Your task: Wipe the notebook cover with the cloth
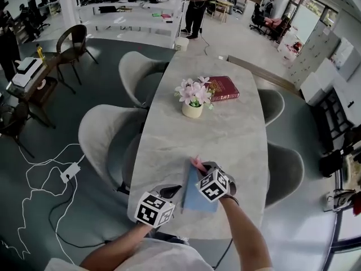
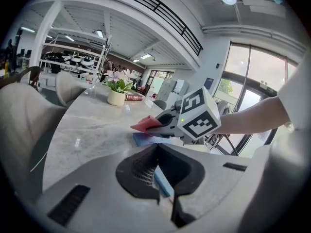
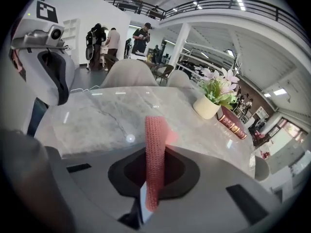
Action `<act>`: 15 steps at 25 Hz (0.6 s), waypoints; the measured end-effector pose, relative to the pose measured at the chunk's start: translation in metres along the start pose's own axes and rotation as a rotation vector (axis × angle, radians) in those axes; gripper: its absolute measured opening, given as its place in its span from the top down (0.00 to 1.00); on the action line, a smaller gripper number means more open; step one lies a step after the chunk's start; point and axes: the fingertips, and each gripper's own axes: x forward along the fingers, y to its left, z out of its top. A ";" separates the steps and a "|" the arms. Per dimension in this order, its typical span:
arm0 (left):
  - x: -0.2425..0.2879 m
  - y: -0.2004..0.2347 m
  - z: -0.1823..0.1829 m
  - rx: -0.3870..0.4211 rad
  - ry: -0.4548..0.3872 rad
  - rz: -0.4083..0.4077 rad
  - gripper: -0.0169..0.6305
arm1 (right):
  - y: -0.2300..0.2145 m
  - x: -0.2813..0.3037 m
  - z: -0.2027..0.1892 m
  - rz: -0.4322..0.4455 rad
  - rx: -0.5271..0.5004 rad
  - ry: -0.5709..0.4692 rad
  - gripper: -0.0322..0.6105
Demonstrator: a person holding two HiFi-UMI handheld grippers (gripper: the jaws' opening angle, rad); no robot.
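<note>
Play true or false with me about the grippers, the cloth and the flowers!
1. The right gripper pinches a pink cloth. True.
2. The left gripper is open and empty. False: it is shut on the edge of the blue notebook.
3. The flower pot stands on top of the red book. False: it stands on the table, beside the book.
4. The cloth is above the notebook. True.

Head view looks down; 2 gripper views share the flowerpot (image 2: 116, 97).

Bright even daylight, sharp, fisheye-warped edges
</note>
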 end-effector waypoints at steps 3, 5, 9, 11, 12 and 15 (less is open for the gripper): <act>0.002 0.005 -0.001 -0.026 -0.018 0.038 0.96 | 0.001 0.010 -0.005 0.032 -0.035 0.000 0.93; 0.002 0.008 -0.001 -0.031 -0.023 0.068 0.96 | 0.003 0.014 -0.008 0.055 -0.046 -0.002 0.93; 0.002 0.007 0.003 -0.042 -0.037 0.107 0.96 | 0.010 0.013 -0.011 0.104 -0.058 -0.005 0.93; 0.003 0.005 0.003 -0.042 -0.040 0.119 0.96 | 0.014 0.011 -0.015 0.124 -0.053 -0.011 0.93; 0.003 0.005 0.002 -0.040 -0.040 0.124 0.96 | 0.016 0.010 -0.016 0.132 -0.052 -0.015 0.93; 0.003 0.004 0.002 -0.033 -0.041 0.139 0.96 | 0.024 0.005 -0.016 0.151 -0.045 -0.031 0.93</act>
